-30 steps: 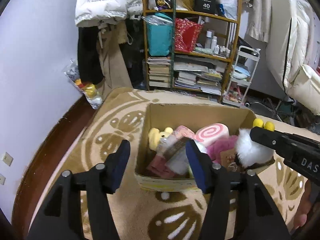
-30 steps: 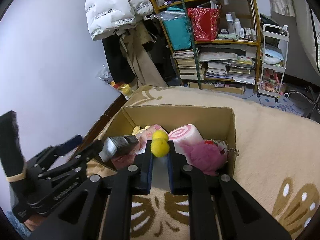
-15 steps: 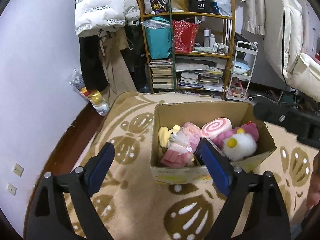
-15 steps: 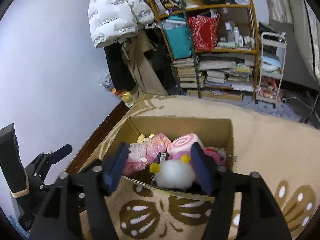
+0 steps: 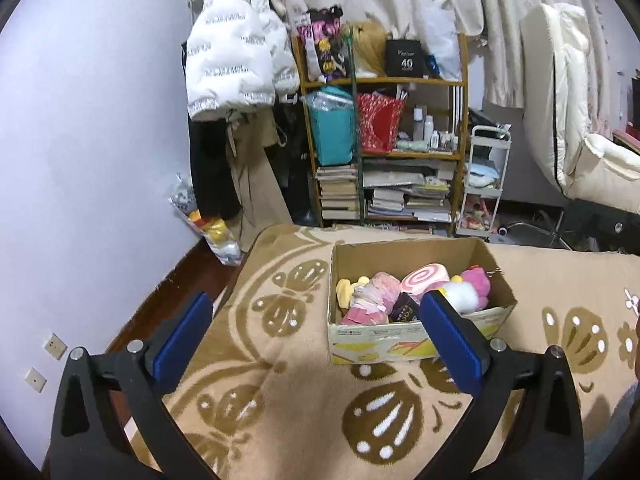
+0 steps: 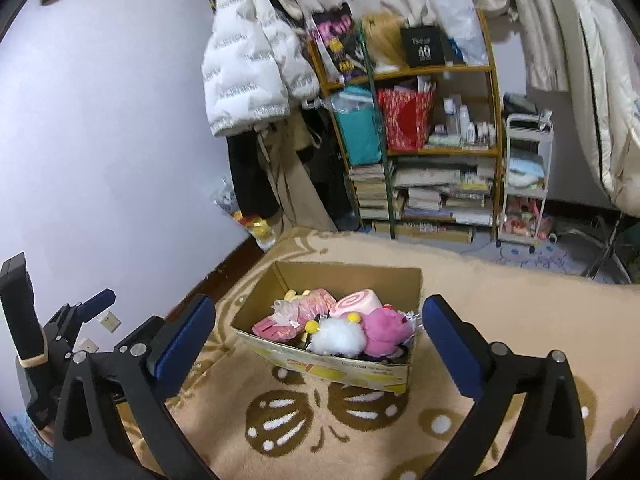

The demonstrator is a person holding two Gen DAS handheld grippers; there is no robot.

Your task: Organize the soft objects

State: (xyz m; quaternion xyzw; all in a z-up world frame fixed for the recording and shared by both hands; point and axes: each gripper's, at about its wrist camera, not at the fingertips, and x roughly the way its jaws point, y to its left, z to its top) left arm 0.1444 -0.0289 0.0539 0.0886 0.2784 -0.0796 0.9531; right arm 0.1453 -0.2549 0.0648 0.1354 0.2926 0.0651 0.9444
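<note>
Plush toys (image 6: 340,334) fill a box (image 6: 352,368) on patterned carpet (image 6: 360,432); both tongs opening, empty.

Beige rug (image 5: 280,380) with brown butterfly pattern, open cardboard box (image 5: 400,344) of soft toys standing on it

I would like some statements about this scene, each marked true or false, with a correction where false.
1. The white fluffy plush toy lies inside the brown cardboard box. True.
2. The right gripper is shut on the white plush. False: its jaws are opening and nothing is between them.
3. The cardboard box stands on the beige patterned carpet. True.
4. The pink-swirl roll cushion lies on the carpet outside the box. False: it is in the box.
5. The left gripper holds nothing. True.
</note>
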